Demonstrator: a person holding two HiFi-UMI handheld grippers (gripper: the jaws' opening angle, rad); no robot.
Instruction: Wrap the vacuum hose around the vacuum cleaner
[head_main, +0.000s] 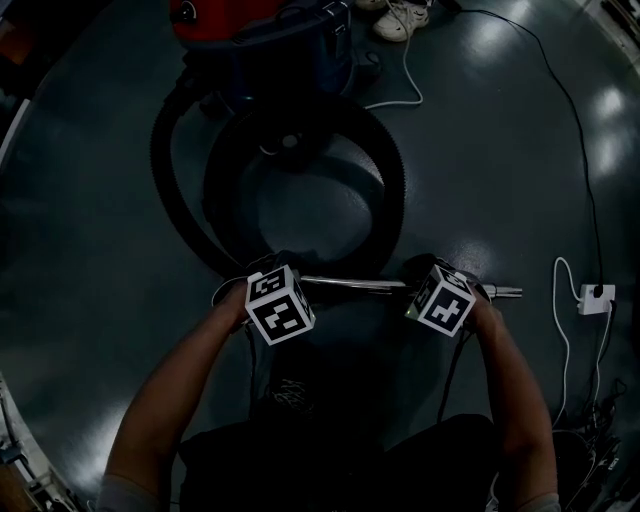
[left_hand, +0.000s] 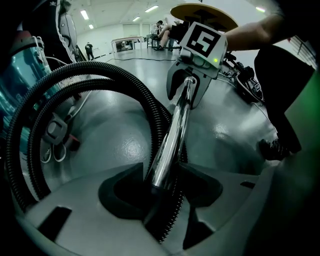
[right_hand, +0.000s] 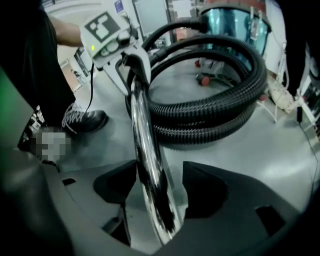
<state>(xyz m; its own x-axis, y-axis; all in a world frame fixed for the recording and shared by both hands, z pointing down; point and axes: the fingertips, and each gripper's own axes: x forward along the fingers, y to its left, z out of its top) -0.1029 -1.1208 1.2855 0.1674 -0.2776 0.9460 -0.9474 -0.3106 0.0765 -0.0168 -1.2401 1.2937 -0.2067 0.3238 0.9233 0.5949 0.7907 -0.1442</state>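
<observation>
The vacuum cleaner (head_main: 280, 40) stands at the far side of the floor (head_main: 480, 150). Its black ribbed hose (head_main: 390, 180) lies in loose loops on the near side of it, not yet wound around the body. The chrome wand (head_main: 350, 285) at the hose's free end lies across from left to right, close to the person. One gripper sits at each end of it, probably so the stiff tube can be lifted level and the hose led around the cleaner.

The left gripper (left_hand: 162, 190) has its jaws fairly wide but set against the wand where the ribbed hose joins, apparently gripping it. The right gripper (right_hand: 160, 192) stands fully apart. The wand passes between its pads, close to the left one with a clear gap on the right, so it holds nothing.
</observation>
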